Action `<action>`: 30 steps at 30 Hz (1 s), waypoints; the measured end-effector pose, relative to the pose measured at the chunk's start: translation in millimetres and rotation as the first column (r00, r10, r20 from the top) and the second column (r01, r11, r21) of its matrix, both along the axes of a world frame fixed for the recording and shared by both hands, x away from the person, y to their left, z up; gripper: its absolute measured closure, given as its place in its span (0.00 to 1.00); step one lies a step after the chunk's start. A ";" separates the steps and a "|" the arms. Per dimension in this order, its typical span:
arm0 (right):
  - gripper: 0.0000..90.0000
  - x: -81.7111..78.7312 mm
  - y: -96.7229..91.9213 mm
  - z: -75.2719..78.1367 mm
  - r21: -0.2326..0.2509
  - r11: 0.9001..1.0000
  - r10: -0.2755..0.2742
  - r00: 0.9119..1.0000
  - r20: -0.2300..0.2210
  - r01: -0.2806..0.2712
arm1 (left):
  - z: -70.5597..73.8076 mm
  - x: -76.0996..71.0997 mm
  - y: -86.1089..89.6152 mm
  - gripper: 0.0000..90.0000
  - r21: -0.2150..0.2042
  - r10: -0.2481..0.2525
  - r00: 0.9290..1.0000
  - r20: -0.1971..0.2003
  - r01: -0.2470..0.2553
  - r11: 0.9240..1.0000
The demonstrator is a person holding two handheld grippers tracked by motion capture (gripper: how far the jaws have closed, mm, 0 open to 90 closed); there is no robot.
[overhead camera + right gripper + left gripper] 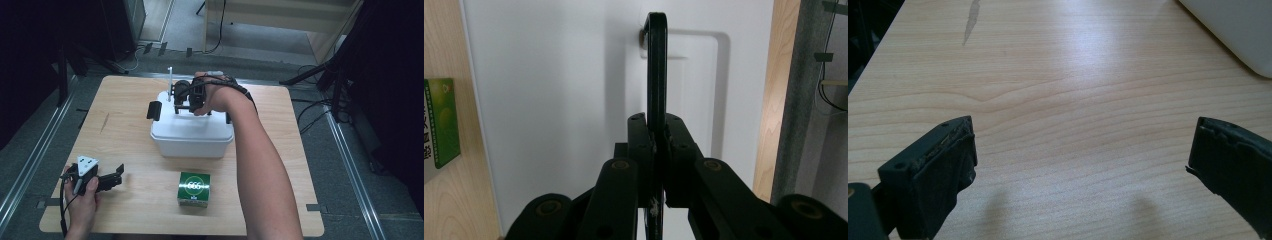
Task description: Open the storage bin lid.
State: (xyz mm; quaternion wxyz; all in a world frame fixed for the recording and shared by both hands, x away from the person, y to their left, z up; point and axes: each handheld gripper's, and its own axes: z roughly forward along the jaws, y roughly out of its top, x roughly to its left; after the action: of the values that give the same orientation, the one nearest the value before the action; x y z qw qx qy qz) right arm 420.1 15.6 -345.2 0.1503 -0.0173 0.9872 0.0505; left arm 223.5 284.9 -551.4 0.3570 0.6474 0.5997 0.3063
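Observation:
A white lidded box [192,135] stands in the middle of the wooden table [130,95], with a black latch [154,110] at its left end. My right gripper [187,100] is over the lid's far part. In the right gripper view its jaws [657,132] are shut on the thin black handle [656,65], which stands up edge-on from a recess in the white lid [549,100]. My left gripper [117,176] lies near the table's front left corner, held by a hand. Its jaws [1080,155] are wide open over bare wood with nothing between them.
A small green carton [194,189] sits in front of the white box, and its edge [441,122] appears in the right gripper view. A corner of the white box [1238,30] lies ahead of the left gripper. Cables and dark stands surround the table on the floor.

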 end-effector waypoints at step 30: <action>0.95 -3.1 -48.0 43.9 0.047 0.998 -0.042 0.998 0.048 0.039 | -0.3 0.3 -1.4 0.00 0.011 -0.005 1.000 0.005 0.005 1.000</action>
State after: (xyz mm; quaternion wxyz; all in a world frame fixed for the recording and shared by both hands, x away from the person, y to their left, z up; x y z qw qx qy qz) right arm 417.0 -32.4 -301.3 0.1760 0.0049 0.9819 0.0694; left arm 223.8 283.5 -551.8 0.3558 0.6499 0.5957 0.3102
